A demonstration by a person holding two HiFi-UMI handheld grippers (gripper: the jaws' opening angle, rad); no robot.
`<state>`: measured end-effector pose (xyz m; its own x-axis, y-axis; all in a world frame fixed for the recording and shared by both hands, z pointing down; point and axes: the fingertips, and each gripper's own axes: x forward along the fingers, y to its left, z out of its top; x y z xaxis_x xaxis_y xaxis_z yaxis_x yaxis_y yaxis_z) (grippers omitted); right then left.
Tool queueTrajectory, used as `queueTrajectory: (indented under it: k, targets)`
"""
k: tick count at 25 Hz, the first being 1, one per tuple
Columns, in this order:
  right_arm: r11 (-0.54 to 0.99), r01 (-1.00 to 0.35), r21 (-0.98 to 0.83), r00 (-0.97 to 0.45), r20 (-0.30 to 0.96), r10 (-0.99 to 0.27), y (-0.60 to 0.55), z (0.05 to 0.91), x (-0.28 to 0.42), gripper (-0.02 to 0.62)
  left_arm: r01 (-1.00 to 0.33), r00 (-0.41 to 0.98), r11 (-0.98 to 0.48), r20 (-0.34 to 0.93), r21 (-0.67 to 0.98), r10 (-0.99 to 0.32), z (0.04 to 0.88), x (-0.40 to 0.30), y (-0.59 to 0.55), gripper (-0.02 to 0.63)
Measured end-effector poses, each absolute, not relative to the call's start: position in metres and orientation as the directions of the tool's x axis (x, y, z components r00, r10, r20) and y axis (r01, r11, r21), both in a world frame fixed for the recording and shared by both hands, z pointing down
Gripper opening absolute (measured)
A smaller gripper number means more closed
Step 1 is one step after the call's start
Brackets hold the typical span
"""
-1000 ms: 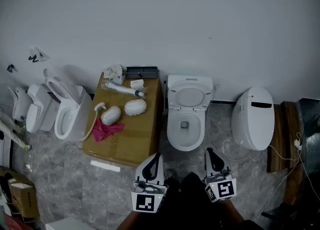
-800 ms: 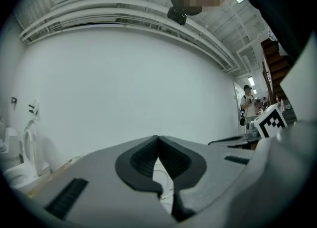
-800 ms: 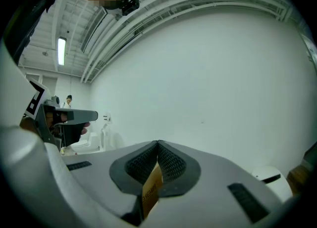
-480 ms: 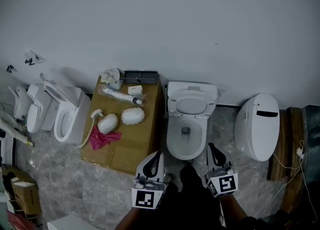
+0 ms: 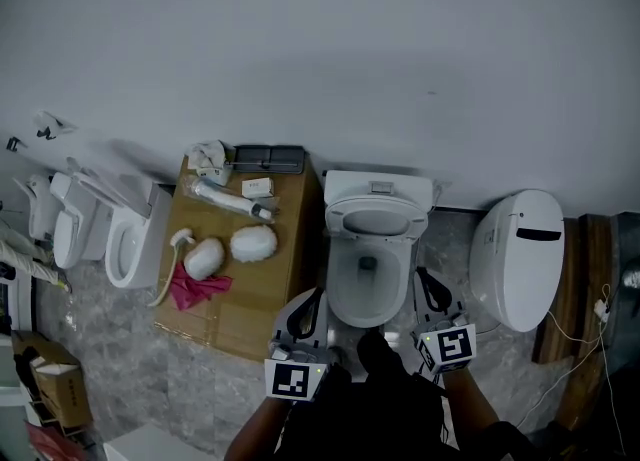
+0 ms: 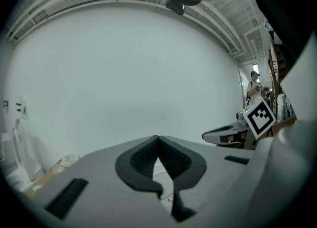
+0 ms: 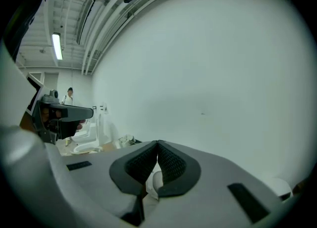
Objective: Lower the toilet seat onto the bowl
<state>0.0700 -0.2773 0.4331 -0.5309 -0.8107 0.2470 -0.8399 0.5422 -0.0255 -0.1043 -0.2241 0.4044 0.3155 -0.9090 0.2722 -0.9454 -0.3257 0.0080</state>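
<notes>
In the head view, the white oval toilet seat (image 5: 376,217) stands raised at the back of the white ceramic toilet bowl (image 5: 337,289), leaning toward the tank. Your left gripper (image 5: 305,312) sits just left of the bowl's front and your right gripper (image 5: 431,292) just right of it.

In the left gripper view, your fingers (image 6: 142,159) are pressed together, with nothing between them.

In the right gripper view, the fingers (image 7: 171,165) are also pressed together and empty.
</notes>
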Motion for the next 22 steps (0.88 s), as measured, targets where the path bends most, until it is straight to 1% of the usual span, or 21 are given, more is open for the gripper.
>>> queueTrajectory:
  k: [5,9,15,19,20,22]
  targets:
    - [0.565,-0.825,-0.022,-0.544,0.302,-0.783,-0.317,0.457,0.073,0.026,-0.936,0.341,-0.351,0.327,0.03,-0.881,0.432,-0.095,-0.264,0.009]
    - [0.597,-0.802,-0.009,-0.558,0.369,-0.744,-0.346,0.485,0.072,0.026,-0.912,0.387,-0.411,0.322,-0.008,-0.864,0.458,-0.088,-0.3,0.009]
    - [0.646,-0.763,0.023,-0.561,0.471,-0.681,-0.377,0.529,0.072,0.029,-0.877,0.44,-0.48,0.421,0.012,-0.793,0.507,-0.08,-0.332,0.009]
    - [0.679,-0.732,0.046,-0.552,0.544,-0.632,-0.394,0.566,0.073,0.029,-0.827,0.475,-0.561,0.491,-0.034,-0.73,0.539,-0.074,-0.348,0.011]
    - [0.689,-0.723,0.059,-0.547,0.561,-0.622,-0.399,0.576,0.073,0.029,-0.813,0.484,-0.581,0.51,-0.04,-0.711,0.548,-0.072,-0.352,0.025]
    - [0.703,-0.705,0.089,-0.527,0.597,-0.605,-0.408,0.595,0.075,0.029,-0.787,0.495,-0.615,0.545,-0.051,-0.677,0.565,-0.069,-0.361,0.084]
